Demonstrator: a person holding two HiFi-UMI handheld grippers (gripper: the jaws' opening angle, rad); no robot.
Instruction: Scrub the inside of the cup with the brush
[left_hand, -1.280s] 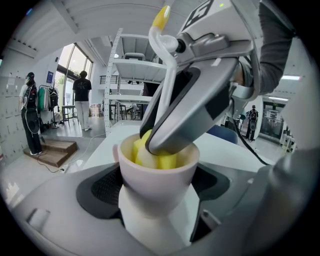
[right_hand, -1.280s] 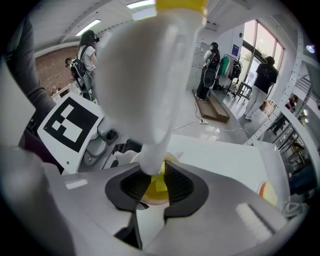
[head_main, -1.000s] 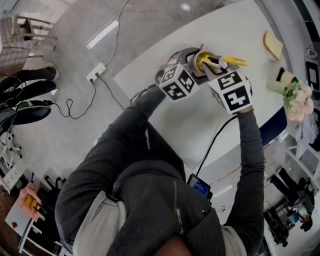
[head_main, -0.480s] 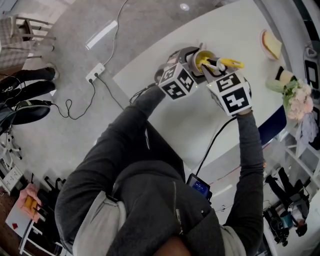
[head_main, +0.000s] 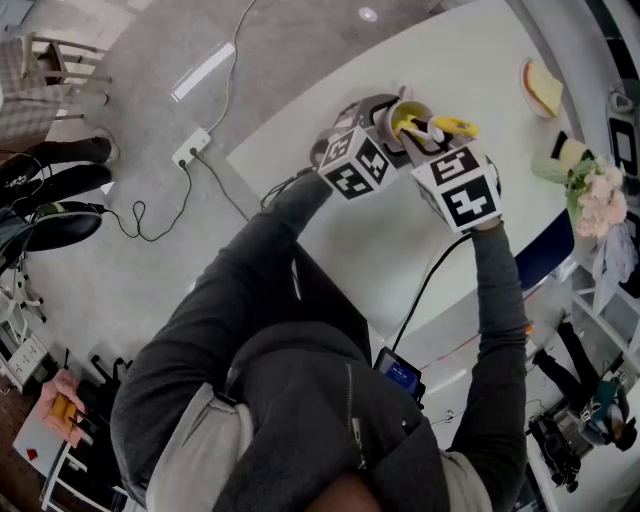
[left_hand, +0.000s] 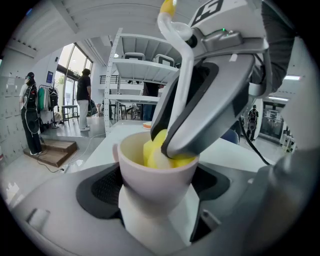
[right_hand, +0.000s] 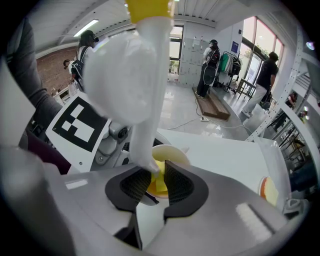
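A pale cup (head_main: 408, 112) stands near the far edge of the white table (head_main: 390, 240). My left gripper (head_main: 390, 122) is shut on the cup (left_hand: 157, 175), whose wall sits between the two dark pads. A brush with a white stem (right_hand: 140, 95) and a yellow handle end (head_main: 452, 127) is clamped in my right gripper (right_hand: 157, 181), which is shut on it. The brush's yellow sponge head (left_hand: 159, 152) is down inside the cup. In the left gripper view my right gripper (left_hand: 212, 85) leans over the cup's rim.
A plate (head_main: 543, 88) lies at the table's far right, and a bunch of pink flowers (head_main: 597, 200) stands beside it. A cable (head_main: 430, 285) runs off the table's near edge. On the floor to the left lies a power strip (head_main: 192, 146). People stand in the background.
The brush's yellow handle end has swung a little to the left over the cup, and my right gripper shifted slightly left with it. The left gripper and cup stayed put.
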